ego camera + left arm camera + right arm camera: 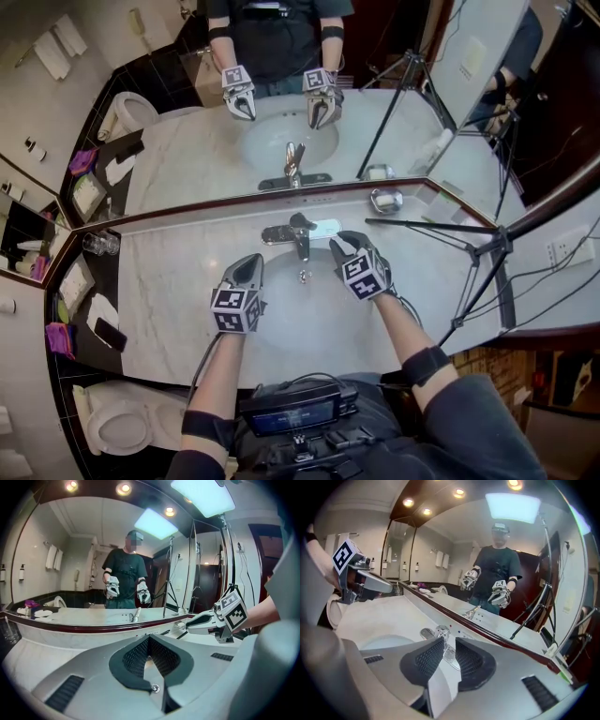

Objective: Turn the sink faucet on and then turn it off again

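The chrome sink faucet [298,234] stands at the back of the white basin [302,323] in the marble counter. My right gripper [343,246] is just right of the faucet, tips close to its top lever. In the right gripper view, its jaws [443,654] stand open with a narrow gap, and the faucet [439,632] shows through that gap just ahead. I cannot tell whether a pad touches the lever. My left gripper [251,266] hovers over the basin's left rim, shut and empty; its pads [140,656] meet. No water stream is visible.
A mirror runs along the counter's back edge and reflects the person and both grippers. A black tripod [480,251] stands on the right. A soap dish [385,200] sits behind the faucet, glasses [100,244] at the left, a toilet [117,427] lower left.
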`<state>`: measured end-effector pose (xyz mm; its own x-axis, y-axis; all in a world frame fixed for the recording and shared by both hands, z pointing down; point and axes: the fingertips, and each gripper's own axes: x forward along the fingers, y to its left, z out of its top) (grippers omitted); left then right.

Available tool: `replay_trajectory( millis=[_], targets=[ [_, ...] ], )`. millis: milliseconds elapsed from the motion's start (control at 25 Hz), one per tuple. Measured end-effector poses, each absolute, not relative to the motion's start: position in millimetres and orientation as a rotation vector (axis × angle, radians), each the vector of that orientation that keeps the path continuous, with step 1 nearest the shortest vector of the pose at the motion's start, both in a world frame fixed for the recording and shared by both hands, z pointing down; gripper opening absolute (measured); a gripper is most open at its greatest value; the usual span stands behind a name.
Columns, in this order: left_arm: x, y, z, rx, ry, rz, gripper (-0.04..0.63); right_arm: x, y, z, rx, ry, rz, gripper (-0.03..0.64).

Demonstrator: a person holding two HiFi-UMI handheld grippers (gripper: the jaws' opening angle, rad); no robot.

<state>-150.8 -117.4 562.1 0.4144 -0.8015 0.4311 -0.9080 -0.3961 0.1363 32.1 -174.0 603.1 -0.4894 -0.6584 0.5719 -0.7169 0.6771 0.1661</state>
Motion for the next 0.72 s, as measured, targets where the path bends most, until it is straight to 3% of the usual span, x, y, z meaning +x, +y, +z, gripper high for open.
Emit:
replay_trajectory(
  millis=[360,720],
  targets=[
    [-163,-117,566,2.302,-1.491,0.425,0.000,-9,-194,626,0.689,-2.064,-0.404,0.198],
    [-171,-116,571,2.278,-1.506,0.434,0.000,-31,-208,650,0.426,-1.884,-0.683,0.199]
  ],
)
